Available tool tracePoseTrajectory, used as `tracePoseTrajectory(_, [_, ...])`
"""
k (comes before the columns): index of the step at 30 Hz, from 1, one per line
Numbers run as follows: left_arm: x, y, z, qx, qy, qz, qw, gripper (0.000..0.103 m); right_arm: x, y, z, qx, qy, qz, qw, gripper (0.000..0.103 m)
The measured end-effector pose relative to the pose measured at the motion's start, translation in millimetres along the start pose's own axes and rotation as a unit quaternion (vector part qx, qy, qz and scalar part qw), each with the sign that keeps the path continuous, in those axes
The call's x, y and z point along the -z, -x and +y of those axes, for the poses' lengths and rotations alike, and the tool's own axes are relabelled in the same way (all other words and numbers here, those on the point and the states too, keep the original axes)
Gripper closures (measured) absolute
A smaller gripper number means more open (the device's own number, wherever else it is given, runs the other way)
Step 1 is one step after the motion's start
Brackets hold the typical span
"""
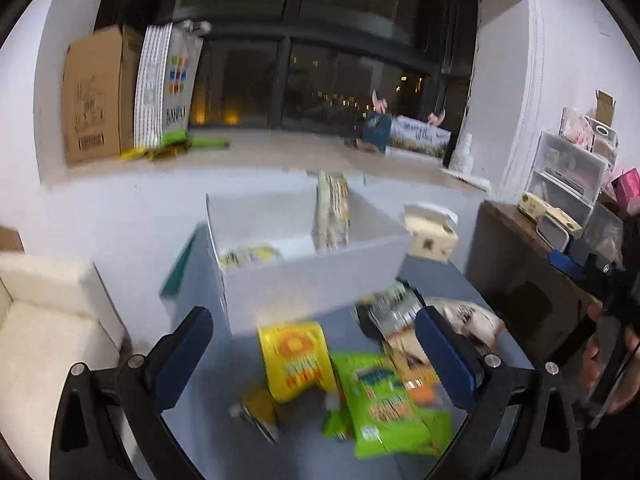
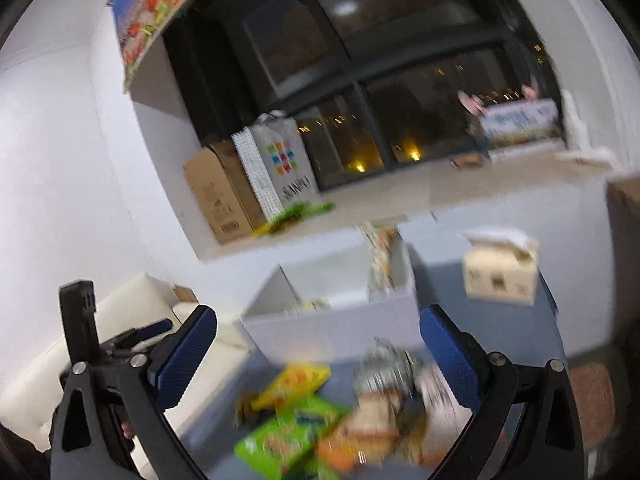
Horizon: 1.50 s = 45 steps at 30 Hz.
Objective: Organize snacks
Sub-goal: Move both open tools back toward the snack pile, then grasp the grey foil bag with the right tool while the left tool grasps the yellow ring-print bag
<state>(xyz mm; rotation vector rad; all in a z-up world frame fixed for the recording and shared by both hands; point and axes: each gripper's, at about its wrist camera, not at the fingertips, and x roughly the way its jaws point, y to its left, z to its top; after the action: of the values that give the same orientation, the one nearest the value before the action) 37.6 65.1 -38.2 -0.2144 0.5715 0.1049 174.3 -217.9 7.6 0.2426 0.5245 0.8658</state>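
The left tongs [image 1: 314,348] stand spread wide, blue pads [image 1: 184,356] apart, gripping nothing. The right tongs [image 2: 318,356] are likewise spread and empty. Both hang above the near end of the blue table [image 1: 360,320], tilted down toward the heap of snacks.

Directly between and just below the left tongs lies a yellow packet [image 1: 294,360], flat and slightly curled. Touching its right edge is a green packet [image 1: 380,404], also flat. Further right, under the right-hand pad, sit a crumpled silver wrapper [image 1: 390,308] and a white-and-brown pouch [image 1: 460,328]; motion blur hides their detail. The right wrist view shows the same heap: yellow packet [image 2: 296,384], green packet [image 2: 288,436], silver wrapper [image 2: 384,368].

Handling, as a judgement: these are light, air-filled film bags. The film is probably slippery and yields under pressure, and the contents are likely brittle. Take hold at a sealed end seam or across a thin flat edge, not across the puffed middle, and close gently. The yellow packet looks the easiest pick for the left tongs, since it lies uppermost and clear on its left side.

Beyond the heap stands an open white box [image 1: 316,280], well within reach ahead of both tongs. It already holds one tall packet [image 1: 332,212] upright against the far wall and another lying in the left corner. A tissue box [image 1: 430,236] stands just right of the white box.
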Motion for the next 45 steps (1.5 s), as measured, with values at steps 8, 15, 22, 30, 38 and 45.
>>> tracePoseTrajectory(8, [17, 24, -13, -0.017, 0.006, 0.000, 0.9998, 0.000, 32, 32, -13, 0.137, 0.026, -0.007, 0.990, 0.000])
tracePoseTrajectory(15, [14, 38, -13, 0.009, -0.004, -0.034, 0.9994, 0.000, 44, 7, -11, 0.111, 0.047, 0.035, 0.992, 0.000])
tracePoseTrajectory(22, [15, 33, -4, 0.015, 0.016, -0.025, 0.9994, 0.000, 28, -61, -7, 0.119, 0.091, 0.136, 0.979, 0.000])
tracePoseTrajectory(30, [23, 28, 5, 0.017, 0.023, -0.014, 0.9995, 0.000, 29, -169, -28, 0.114, 0.058, 0.265, 0.956, 0.000])
tracePoseTrajectory(38, [34, 23, 23, 0.033, 0.042, -0.002, 0.9986, 0.000, 63, -230, -47, 0.106, 0.059, 0.349, 0.929, 0.018])
tracePoseTrajectory(45, [42, 12, 31, 0.031, 0.056, 0.013, 0.9978, 0.000, 69, -213, -41, 0.064, 0.076, 0.338, 0.936, 0.047])
